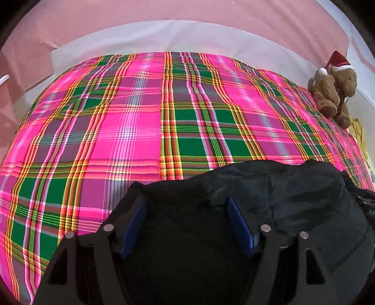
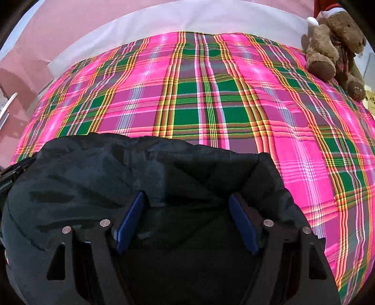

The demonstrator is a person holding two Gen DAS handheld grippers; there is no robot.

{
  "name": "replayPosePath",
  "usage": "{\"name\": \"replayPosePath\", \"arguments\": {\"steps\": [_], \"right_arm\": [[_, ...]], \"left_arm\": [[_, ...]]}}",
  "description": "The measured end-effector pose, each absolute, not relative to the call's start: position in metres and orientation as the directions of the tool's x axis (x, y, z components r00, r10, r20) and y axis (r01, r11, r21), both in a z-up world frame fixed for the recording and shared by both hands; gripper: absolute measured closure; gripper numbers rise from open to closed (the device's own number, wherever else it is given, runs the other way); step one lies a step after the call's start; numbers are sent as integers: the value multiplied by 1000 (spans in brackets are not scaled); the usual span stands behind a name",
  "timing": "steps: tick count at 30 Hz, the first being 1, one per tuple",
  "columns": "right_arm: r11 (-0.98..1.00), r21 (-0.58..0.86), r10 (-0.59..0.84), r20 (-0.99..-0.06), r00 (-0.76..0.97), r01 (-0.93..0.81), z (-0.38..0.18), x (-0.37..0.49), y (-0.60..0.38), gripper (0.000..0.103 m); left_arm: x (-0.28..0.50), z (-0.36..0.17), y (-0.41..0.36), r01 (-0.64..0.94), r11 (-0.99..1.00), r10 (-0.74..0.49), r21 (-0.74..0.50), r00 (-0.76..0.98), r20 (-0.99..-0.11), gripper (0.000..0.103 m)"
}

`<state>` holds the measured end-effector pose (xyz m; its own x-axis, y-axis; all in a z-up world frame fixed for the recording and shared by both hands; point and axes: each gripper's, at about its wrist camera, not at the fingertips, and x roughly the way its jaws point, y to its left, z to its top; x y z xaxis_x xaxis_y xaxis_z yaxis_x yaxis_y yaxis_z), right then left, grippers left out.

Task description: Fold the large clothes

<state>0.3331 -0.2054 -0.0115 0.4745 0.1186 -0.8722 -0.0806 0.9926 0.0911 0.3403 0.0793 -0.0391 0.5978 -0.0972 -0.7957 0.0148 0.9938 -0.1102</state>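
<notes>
Down at the near edge of the bed, a dark jacket lies bunched on the pink and green plaid blanket, with both grippers over it. Both the left gripper and the right gripper have their jaws spread wide, dark fabric between the blue pads but not pinched. A brown teddy bear in a Santa hat sits at the blanket's far right corner.

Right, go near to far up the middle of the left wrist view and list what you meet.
Left hand-held gripper, jaws apart over the cloth → dark garment → plaid bedcover → white sheet → pink wall. The teddy bear sits far off to the right.
</notes>
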Motion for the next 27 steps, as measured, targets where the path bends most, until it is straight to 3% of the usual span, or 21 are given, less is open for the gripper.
{"name": "replayPosePath", "arguments": {"steps": [8, 14, 20, 27], "right_arm": [[993, 92, 114, -820, 561, -67, 25, 309, -216, 30], [990, 124, 133, -714, 688, -62, 74, 227, -252, 29], [992, 121, 72, -754, 652, 30, 42, 179, -283, 28], [958, 269, 157, -781, 604, 98, 6, 182, -308, 28]], "left_arm": [[327, -16, 81, 13, 996, -78, -90, 625, -777, 32], [260, 31, 110, 27, 987, -125, -159, 748, -652, 31], [208, 6, 152, -57, 980, -87, -189, 734, -673, 32], [205, -31, 157, -78, 966, -127, -246, 687, -716, 31]]}}
